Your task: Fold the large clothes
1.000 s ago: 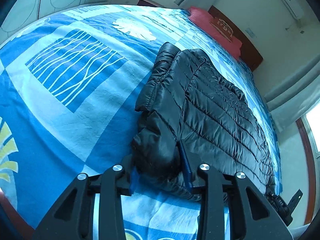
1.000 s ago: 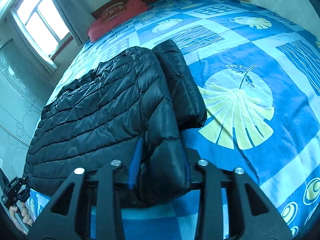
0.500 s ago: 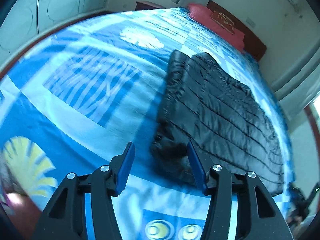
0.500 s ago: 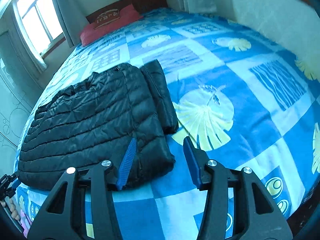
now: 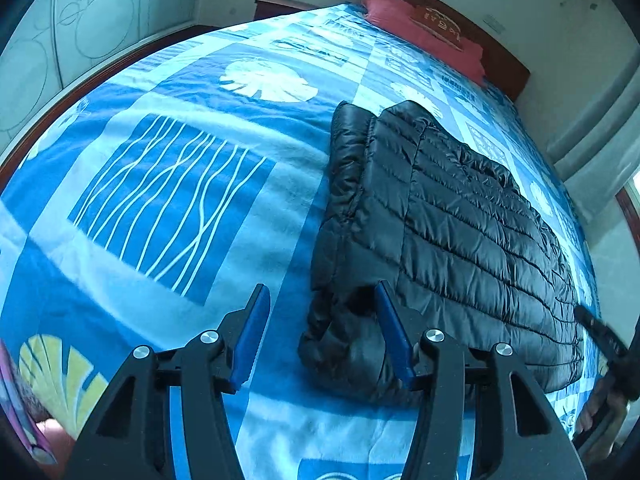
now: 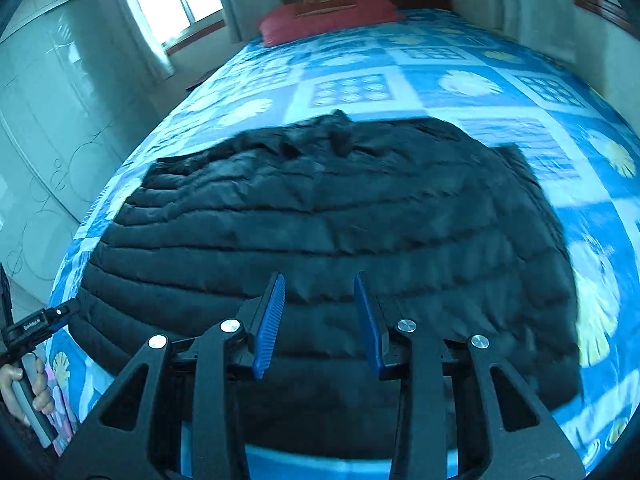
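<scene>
So the bed [image 5: 168,184] with the blue patchwork cover was still the whole stage, and the black puffer jacket [image 5: 460,232] lay flat across it near the foot end, one side already folded in so a sleeve ran along its edge in the left wrist view.

Big change: both grippers had let go. A second before, each one was clamped on a bunched corner of the jacket. Half a second before, they were already spread and backing off. By this moment the fold was down and the jacket sat on its own, which I'd read as that fold being finished and the next one not started.

The right gripper [image 6: 320,316] had swung round from the side corner to hover over the middle of the hem edge, jaws wide apart with nothing between them. That view was motion-blurred, so it was probably mid-move.

The left gripper [image 5: 320,336] was also spread wide and empty, sitting just off the folded corner, its right finger touching or almost touching the fabric, hard to say which.

Red pillow [image 6: 332,12] at the headboard, untouched.
</scene>
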`<state>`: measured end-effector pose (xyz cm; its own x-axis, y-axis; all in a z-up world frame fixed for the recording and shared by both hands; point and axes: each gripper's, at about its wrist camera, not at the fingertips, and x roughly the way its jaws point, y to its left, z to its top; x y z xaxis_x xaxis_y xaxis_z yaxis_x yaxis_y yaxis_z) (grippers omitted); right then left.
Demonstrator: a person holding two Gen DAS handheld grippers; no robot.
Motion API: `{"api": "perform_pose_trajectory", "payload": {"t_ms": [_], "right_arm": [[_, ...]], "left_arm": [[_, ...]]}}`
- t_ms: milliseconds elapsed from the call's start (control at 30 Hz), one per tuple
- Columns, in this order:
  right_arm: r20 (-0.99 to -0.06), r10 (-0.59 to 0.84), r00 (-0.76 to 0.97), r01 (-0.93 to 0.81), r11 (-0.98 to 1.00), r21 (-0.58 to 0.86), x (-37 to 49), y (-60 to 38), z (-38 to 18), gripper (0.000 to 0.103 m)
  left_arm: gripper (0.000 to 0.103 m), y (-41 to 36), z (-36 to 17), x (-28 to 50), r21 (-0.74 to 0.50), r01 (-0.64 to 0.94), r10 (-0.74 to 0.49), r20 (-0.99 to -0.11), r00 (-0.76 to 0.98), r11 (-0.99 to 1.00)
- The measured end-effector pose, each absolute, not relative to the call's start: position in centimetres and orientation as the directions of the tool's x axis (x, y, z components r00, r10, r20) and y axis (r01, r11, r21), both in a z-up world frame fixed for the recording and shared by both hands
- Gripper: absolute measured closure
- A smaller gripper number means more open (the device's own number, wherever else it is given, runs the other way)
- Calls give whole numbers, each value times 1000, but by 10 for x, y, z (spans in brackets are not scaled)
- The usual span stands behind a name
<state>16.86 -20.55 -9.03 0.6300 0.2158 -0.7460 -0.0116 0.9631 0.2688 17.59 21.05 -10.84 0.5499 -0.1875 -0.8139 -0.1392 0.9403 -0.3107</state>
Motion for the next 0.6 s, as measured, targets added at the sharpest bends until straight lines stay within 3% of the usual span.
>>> {"api": "perform_pose_trajectory", "payload": {"t_ms": [233,267,467,600], "right_arm": [[-760,243,603,-49,962,269,207,-170,-95,70],[-778,234,583,-44,965,258,212,-166,-104,75],[-827,207,522,-17,972,233,221,-158,-147,75],[-830,202,520,-23,975,223,221,-156,-150,75]], "left_arm": [[48,209,-106,202,-294,-107,-195,-824,532,950],[48,208,-107,205,-290,-103,-195,-827,527,951],[48,200,-112,225,-272,-72,-202,-842,500,959],[41,198,-113,240,-276,-52,-218,-849,482,960]]}}
